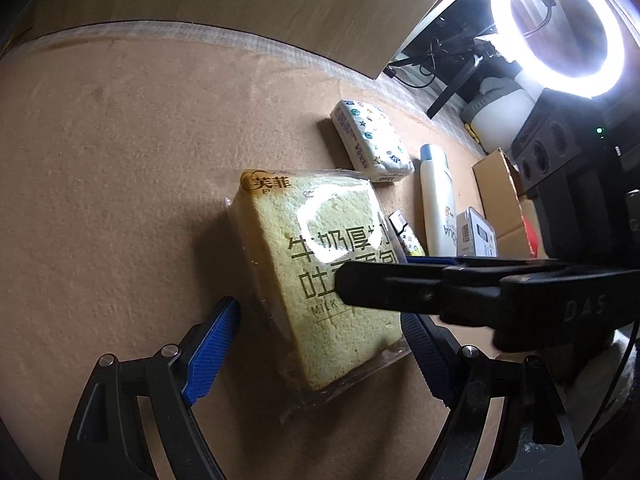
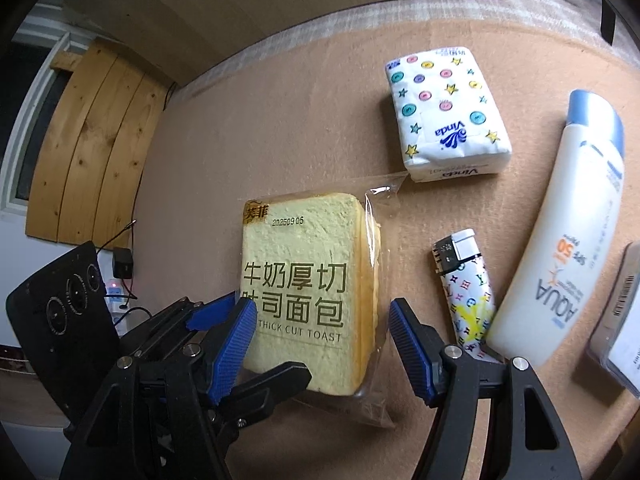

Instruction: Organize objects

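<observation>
A wrapped slice of thick-cut toast (image 2: 304,292) lies flat on a tan table (image 2: 280,140), at the centre of both wrist views. The right gripper (image 2: 322,320) is spread wide, its blue-padded fingers (image 2: 236,344) on either side of the near end of the toast; whether the pads touch the wrapper cannot be told, and nothing is clamped. The left gripper (image 1: 320,320) is also wide open, its fingers straddling the same package from another angle and gripping nothing. In the left view the right gripper's black arm crosses over the toast from 3 o'clock. In the right view, a white tissue pack (image 2: 446,114) printed with stars and dots sits at 1 o'clock from the toast, apart from it. A patterned lighter (image 2: 466,290) lies at 3 o'clock, and its lower end touches a white sunscreen bottle (image 2: 560,248) farther right.
</observation>
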The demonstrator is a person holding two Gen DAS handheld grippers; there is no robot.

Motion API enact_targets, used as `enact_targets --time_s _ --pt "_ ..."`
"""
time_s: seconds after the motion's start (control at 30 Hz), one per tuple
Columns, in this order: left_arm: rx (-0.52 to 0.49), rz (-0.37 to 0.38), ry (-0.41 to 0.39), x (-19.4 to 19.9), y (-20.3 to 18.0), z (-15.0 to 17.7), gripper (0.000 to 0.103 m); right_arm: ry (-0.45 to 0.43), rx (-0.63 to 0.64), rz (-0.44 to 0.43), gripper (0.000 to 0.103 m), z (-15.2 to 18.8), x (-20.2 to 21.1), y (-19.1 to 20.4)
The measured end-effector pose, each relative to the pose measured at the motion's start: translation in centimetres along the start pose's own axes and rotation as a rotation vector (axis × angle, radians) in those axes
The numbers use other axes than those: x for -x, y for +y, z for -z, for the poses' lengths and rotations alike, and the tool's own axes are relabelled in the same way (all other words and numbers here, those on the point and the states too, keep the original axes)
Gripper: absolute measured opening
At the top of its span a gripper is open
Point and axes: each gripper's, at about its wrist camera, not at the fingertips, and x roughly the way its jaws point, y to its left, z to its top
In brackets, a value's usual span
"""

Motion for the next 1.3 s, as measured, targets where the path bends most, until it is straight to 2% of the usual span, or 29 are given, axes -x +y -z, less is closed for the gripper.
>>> enact_targets --time_s 0.07,0.3,0.6,0.93,1.3 --pt "-0.007 0.007 0.003 -0.2 -0.2 0.0 0.076 -0.001 -0.001 -0.002 0.062 0.2 -0.4 -0.1" --pt "-0.019 -0.007 -0.015 0.0 -1.0 0.2 0.071 -0.019 0.006 -0.006 0.057 1.3 -1.3 -0.5" --pt "-0.094 -0.033 -0.054 1.3 -4.5 0.8 0.07 -0.085 -0.008 -0.02 0.057 4.7 -0.3 -1.7" --pt "-0.217 0.004 -0.091 2.1 -11.8 0.1 0.069 -0.226 -0.034 -0.005 0.057 6.1 6.6 -5.0" --pt "-0.342 0.096 -0.083 -1.7 -22.4 -2.1 0.069 -0.358 -0.101 0.08 0.057 7.7 15.0 -12.1"
